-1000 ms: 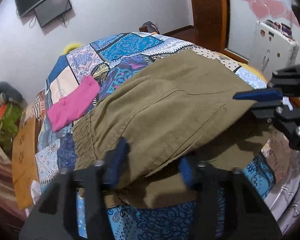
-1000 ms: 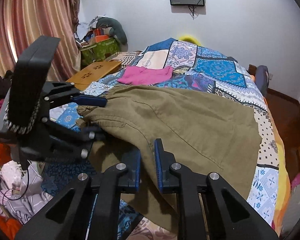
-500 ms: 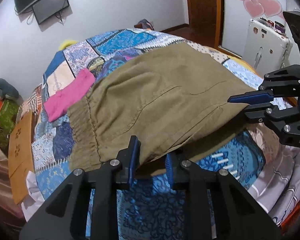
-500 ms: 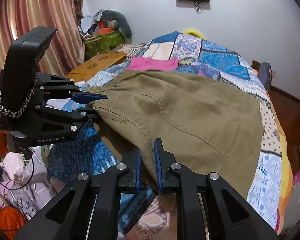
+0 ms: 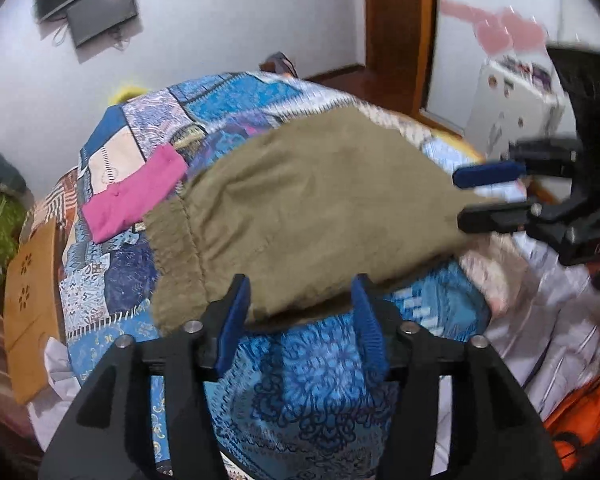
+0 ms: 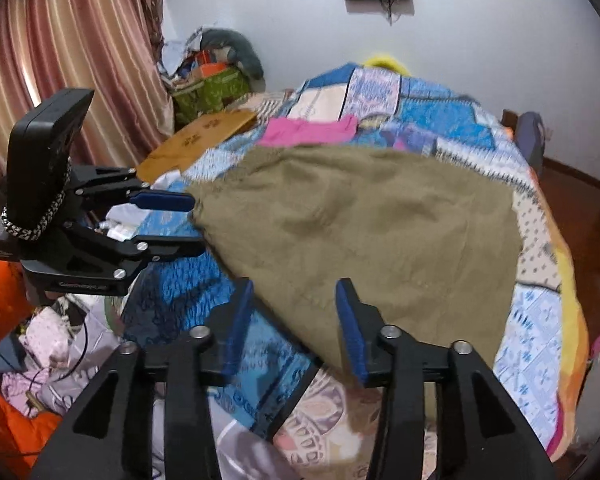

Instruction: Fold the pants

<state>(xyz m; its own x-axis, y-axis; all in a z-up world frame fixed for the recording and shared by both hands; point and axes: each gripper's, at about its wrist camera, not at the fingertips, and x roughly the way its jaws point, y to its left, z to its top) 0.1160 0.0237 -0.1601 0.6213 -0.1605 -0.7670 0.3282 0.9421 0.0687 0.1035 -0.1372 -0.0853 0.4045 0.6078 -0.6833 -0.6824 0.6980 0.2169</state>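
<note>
Left wrist view shows both grippers, left gripper (image 5: 300,320) and right gripper (image 6: 296,320), spread wide and empty beside the folded olive-green cotton pants (image 5: 312,208); regrip squarely, corners aligned.

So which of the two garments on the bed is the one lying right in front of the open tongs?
The olive-green pants, spread wide at the near edge of the patchwork bedspread. The pink garment is smaller and lies farther back, beyond the waistband.
</note>
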